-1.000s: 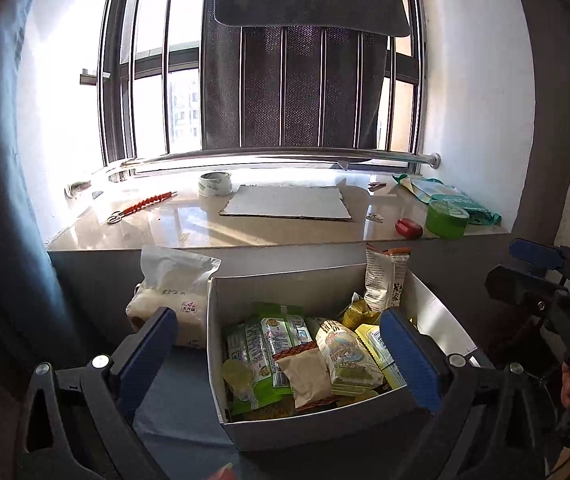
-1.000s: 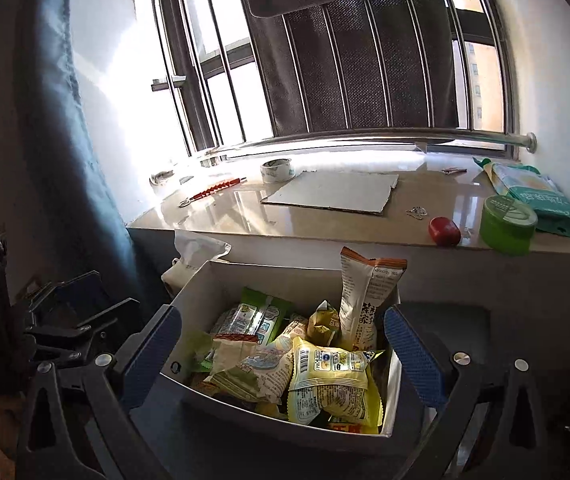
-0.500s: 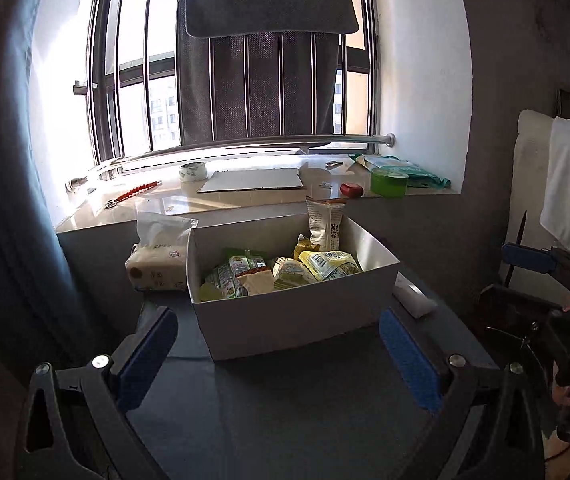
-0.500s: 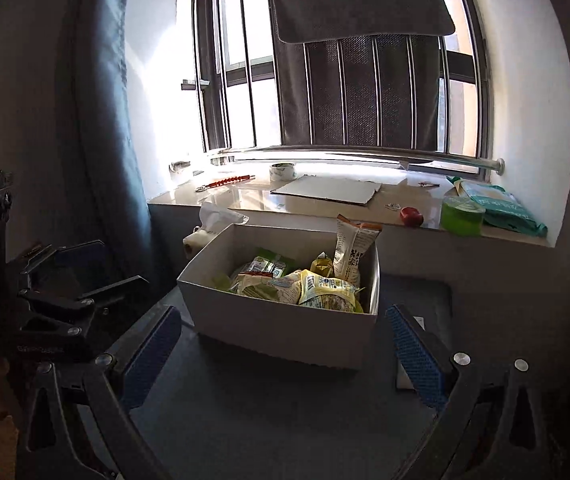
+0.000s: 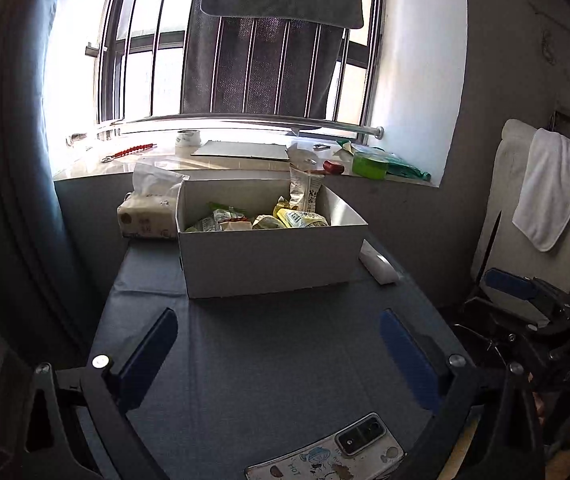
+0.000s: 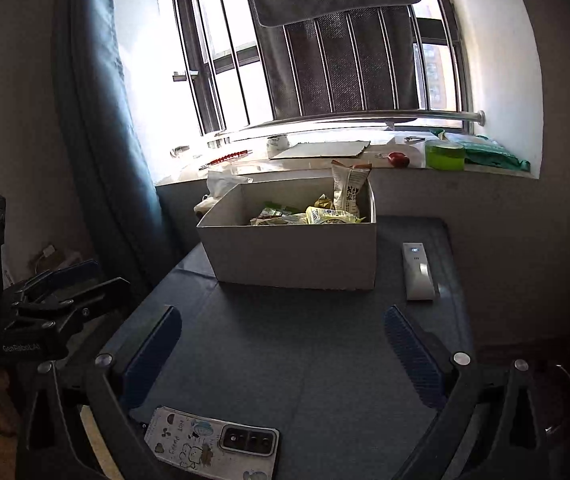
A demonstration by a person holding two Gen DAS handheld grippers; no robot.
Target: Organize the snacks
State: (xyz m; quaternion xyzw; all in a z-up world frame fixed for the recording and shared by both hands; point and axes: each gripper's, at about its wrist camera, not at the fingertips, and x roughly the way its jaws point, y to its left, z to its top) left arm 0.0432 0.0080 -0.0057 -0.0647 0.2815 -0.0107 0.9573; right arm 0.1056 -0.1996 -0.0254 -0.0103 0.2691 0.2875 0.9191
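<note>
Now the snack box (image 5: 273, 256) sits dead ahead of both grippers (jaws released, empty), roughly equally near.

Daylight enters through the window (image 5: 245, 60), overexposing the sill (image 5: 221, 158). The worktop (image 5: 269, 352) lies in dim shadow. Fisheye distortion bends and darkens the edges.

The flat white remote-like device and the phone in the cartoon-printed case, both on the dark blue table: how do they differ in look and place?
The flat white remote-like device is plain white and long and narrow; the phone in the cartoon-printed case is wider and covered with drawings. The device lies beside the white cardboard box of snacks, on its right; the phone lies at the table's near edge, far from the box. Both lie flat on the dark blue table.
</note>
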